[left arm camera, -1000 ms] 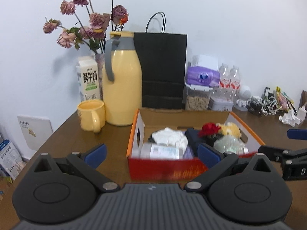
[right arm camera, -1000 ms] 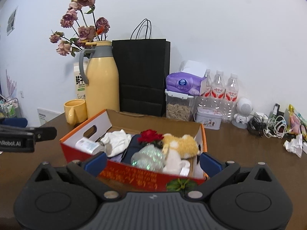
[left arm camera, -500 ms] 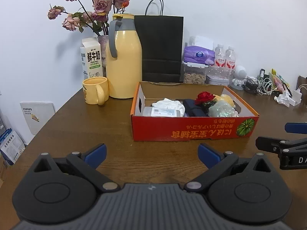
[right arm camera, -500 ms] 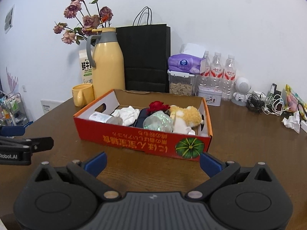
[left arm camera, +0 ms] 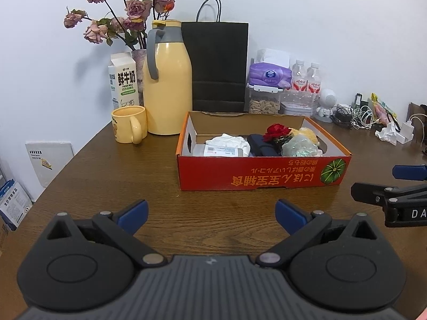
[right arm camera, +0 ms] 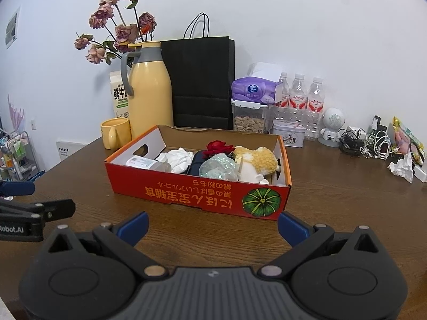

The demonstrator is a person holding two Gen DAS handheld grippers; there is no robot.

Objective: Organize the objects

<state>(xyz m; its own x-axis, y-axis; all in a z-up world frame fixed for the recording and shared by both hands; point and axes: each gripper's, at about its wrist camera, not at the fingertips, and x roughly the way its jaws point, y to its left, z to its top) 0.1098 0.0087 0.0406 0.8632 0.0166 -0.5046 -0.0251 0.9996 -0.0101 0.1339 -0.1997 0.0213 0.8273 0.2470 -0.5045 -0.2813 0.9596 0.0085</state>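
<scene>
A red cardboard box [left arm camera: 261,174] [right arm camera: 197,194] sits on the brown wooden table [left arm camera: 120,176]. Inside lie a white cloth [left arm camera: 226,141], a clear labelled bottle [left arm camera: 218,150], a dark case [left arm camera: 260,145], a red rose [left arm camera: 276,129], a greenish plastic wrap [left arm camera: 299,146] and a yellow plush toy [right arm camera: 260,160]. My left gripper [left arm camera: 210,213] is open and holds nothing, a short way in front of the box. My right gripper [right arm camera: 212,225] is open too, close to the box's front wall. Each view shows the other gripper at its edge.
Behind the box stand a yellow mug [left arm camera: 129,124], a yellow thermos jug [left arm camera: 168,85], a milk carton [left arm camera: 122,80], a vase of dried roses [left arm camera: 128,26] and a black paper bag [left arm camera: 217,66]. Tissues, water bottles [right arm camera: 301,101], a tin, cables [right arm camera: 371,144] and crumpled paper crowd the back right.
Both grippers have drawn back from the box and risen; the box now lies farther away and wholly in view. Both stay open, and the box's contents have not moved.
</scene>
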